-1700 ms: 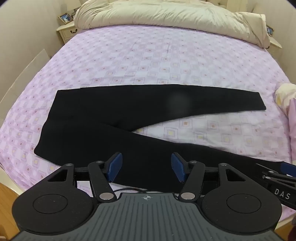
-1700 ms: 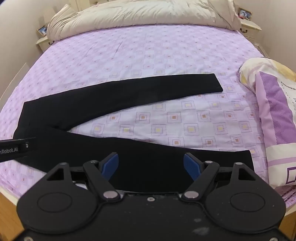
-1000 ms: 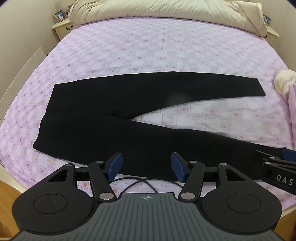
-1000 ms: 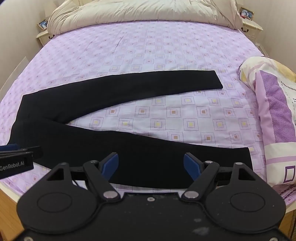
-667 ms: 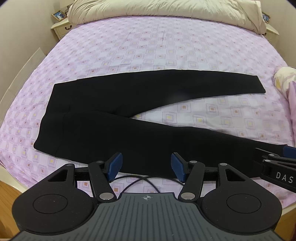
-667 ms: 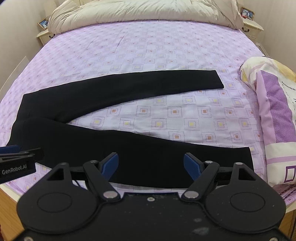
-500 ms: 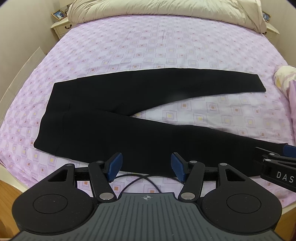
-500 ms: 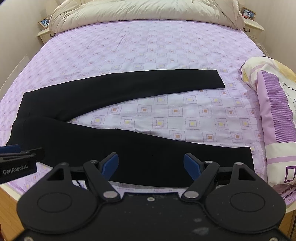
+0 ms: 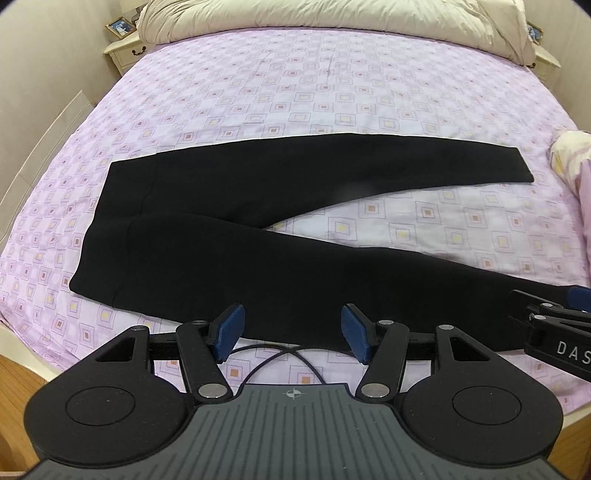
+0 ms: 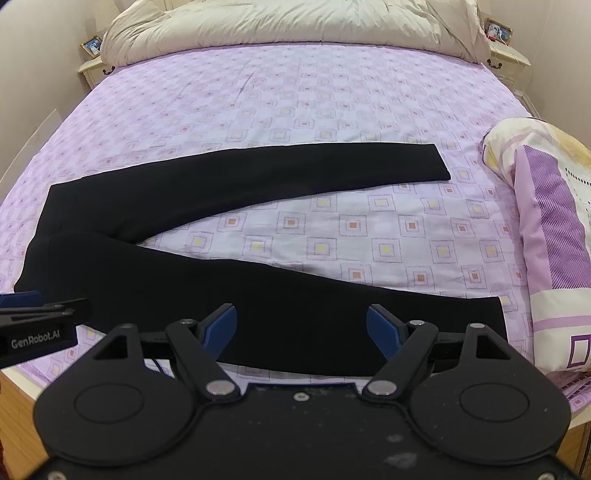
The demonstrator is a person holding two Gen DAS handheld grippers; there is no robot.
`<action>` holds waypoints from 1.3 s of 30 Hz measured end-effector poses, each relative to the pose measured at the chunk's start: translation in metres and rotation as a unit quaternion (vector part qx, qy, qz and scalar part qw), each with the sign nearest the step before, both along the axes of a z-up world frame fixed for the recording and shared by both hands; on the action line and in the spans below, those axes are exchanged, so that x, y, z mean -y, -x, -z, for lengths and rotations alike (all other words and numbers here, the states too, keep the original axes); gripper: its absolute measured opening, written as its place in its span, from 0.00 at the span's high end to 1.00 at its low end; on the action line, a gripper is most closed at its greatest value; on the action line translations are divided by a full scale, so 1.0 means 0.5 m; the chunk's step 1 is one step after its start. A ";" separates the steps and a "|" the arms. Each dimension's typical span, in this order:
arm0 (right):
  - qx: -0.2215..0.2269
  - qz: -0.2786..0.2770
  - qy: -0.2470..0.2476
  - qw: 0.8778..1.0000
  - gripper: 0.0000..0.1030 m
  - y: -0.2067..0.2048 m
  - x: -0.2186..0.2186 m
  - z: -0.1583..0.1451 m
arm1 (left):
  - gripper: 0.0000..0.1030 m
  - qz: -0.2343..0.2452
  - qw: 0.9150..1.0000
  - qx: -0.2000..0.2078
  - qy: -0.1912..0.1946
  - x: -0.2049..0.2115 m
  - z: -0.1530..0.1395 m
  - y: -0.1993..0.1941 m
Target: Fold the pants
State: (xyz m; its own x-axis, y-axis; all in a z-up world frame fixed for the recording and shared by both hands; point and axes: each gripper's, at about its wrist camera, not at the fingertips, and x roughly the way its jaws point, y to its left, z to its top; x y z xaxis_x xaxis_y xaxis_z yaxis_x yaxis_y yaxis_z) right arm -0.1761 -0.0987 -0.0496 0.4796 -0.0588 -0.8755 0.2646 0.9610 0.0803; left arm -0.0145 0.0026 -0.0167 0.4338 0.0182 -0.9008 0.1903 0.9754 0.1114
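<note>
Pre-fold: black pants (image 9: pixel 229 221) lie spread on the bed (image 9: pixel 295 92), your left gripper (image 9: pixel 291 334) and right gripper (image 10: pixel 301 326) both empty, jaws apart; next, grab the near leg.

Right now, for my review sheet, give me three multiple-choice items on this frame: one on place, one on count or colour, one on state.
1. Where do the black pants lie?
A. On the purple patterned bed sheet, legs spread in a V
B. On the wooden floor
C. Draped over the beige duvet

2. How many pant legs are laid out apart?
A. One
B. Two
C. Three

3. How do the jaws of the right gripper stand?
A. Clamped on the waistband
B. Clamped on a leg cuff
C. Open, holding nothing

Answers: 1 A, the pants lie flat on the sheet, waistband to the left, with the beige duvet far behind them. 2 B, both legs show with a wedge of sheet between them. 3 C, the blue pads stand apart above the near leg with no cloth between them.
</note>
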 end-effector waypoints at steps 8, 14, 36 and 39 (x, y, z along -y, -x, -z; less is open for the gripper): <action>0.003 -0.006 0.001 1.000 0.21 0.000 -0.004 -0.002 | 0.45 -0.001 1.000 -0.001 -0.004 -0.004 0.002 0.000; 0.005 -0.010 -0.001 1.000 0.20 -0.002 -0.005 -0.002 | 0.45 0.000 1.000 -0.003 -0.007 -0.005 0.003 0.000; -0.007 -0.023 -0.010 1.000 0.20 -0.018 0.002 0.016 | 0.47 -0.006 1.000 -0.004 0.005 -0.007 0.013 -0.002; -0.010 -0.025 -0.011 1.000 0.20 -0.019 0.002 0.019 | 0.50 -0.011 1.000 -0.011 0.018 -0.016 0.015 -0.001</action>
State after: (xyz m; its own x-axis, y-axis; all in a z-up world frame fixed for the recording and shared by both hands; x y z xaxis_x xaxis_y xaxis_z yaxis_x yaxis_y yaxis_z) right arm -0.1666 -0.0997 -0.0590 0.4645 -0.0153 -0.8854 0.2180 0.9710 0.0976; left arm -0.0139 0.0104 -0.0243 0.4136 -0.0049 -0.9104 0.1707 0.9827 0.0723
